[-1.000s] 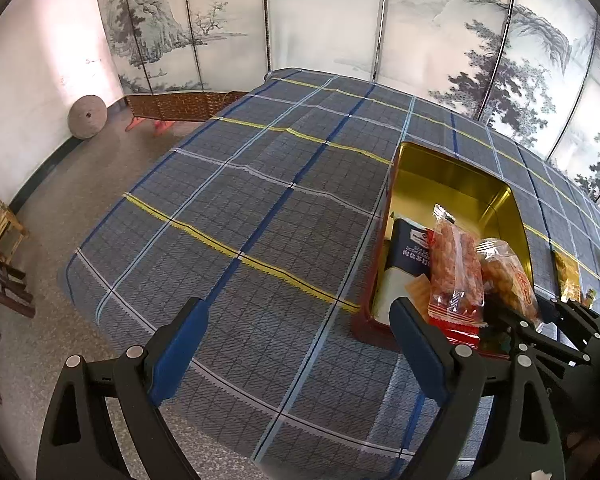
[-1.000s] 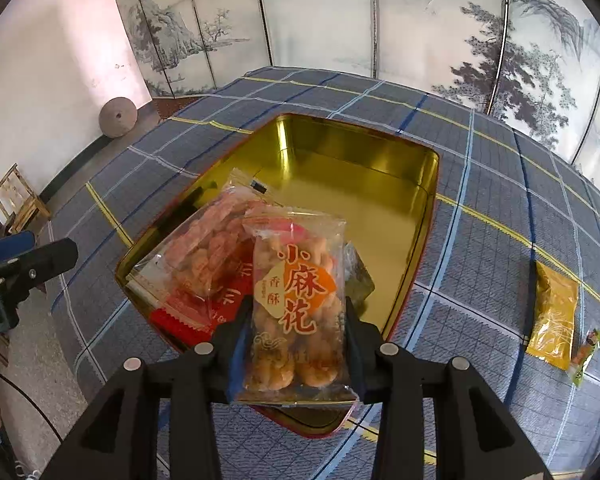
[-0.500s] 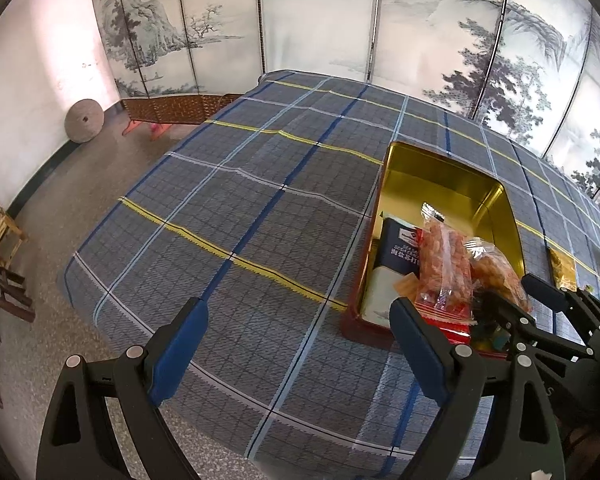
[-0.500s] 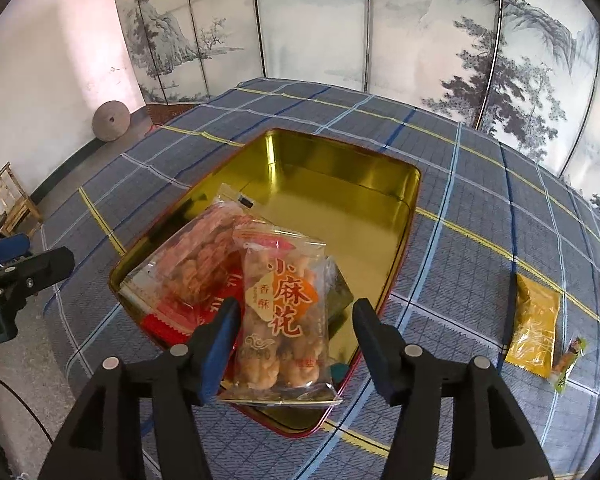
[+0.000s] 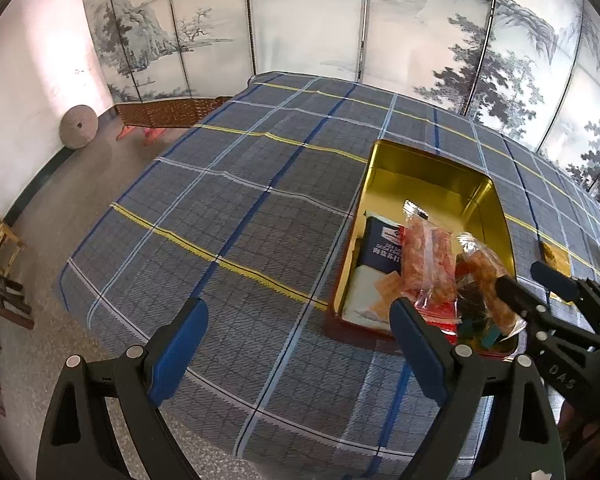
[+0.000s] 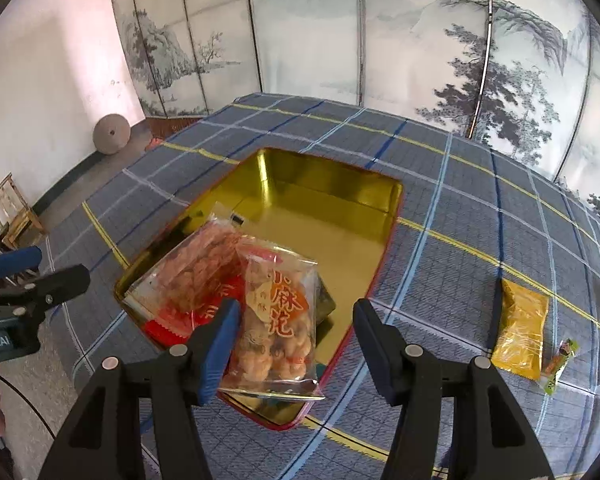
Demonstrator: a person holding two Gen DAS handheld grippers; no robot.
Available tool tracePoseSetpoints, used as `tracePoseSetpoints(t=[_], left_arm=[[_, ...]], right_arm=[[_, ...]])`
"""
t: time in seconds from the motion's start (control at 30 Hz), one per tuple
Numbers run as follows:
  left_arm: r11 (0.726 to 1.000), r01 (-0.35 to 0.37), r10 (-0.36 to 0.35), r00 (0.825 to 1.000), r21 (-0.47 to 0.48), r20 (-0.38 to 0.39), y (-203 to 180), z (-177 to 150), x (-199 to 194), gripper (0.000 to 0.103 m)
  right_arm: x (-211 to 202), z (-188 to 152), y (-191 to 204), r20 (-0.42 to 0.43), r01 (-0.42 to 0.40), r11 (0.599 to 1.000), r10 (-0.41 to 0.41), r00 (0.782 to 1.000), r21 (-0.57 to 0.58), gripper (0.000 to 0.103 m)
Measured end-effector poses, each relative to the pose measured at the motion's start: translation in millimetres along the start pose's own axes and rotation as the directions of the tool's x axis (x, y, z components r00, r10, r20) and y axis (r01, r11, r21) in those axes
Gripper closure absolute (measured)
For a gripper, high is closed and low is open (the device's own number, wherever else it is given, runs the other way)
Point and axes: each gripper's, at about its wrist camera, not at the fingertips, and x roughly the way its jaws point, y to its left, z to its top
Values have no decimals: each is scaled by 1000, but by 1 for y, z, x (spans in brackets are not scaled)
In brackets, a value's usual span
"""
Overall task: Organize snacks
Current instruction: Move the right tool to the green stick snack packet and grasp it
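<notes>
A gold tin (image 6: 392, 208) with a red outside sits on the plaid tablecloth (image 6: 452, 264). At its near end lie a clear bag of fried twists (image 6: 278, 320) and a bag of pink-orange snacks (image 6: 196, 268). My right gripper (image 6: 296, 312) hangs just above them, open, with the twist bag lying loose between its jaws and the right pad well clear of it. In the left wrist view the tin (image 5: 432, 152) also holds a blue packet (image 5: 382, 248). My left gripper (image 5: 298, 312) stands wide open over bare cloth, left of the tin, with nothing between its jaws.
A yellow packet (image 6: 520, 328) and a small green-wrapped stick (image 6: 558, 364) lie on the cloth right of the tin. The tin's far half is bare gold. A painted folding screen (image 6: 360, 40) stands behind the table. The floor at left holds a round stone (image 6: 111, 135) and wooden chairs (image 6: 12, 216).
The right gripper's jaws have spread and let go of the twist bag, which now rests in the tin. That gripper has drawn back and up a little. The left gripper has hardly moved.
</notes>
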Motion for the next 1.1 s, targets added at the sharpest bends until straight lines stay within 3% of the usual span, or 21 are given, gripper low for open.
tracePoseSetpoints(t=[0.43,0.8,1.1], left_arm=[[999,29,-29,1000,47,0,-25,1,0,13],[995,53,-53,999,90,-5,-48,2,0,13],[990,61,-60,998,125,-17,-69,1,3,13]], right_arm=[[-21,-3,-76,38,119,982,-125,991,146,43],[-31,-39,-176,-46,305,902,-306,951,305,43],[-20,-68,-220,-127,352,863,-329,936,363,44]])
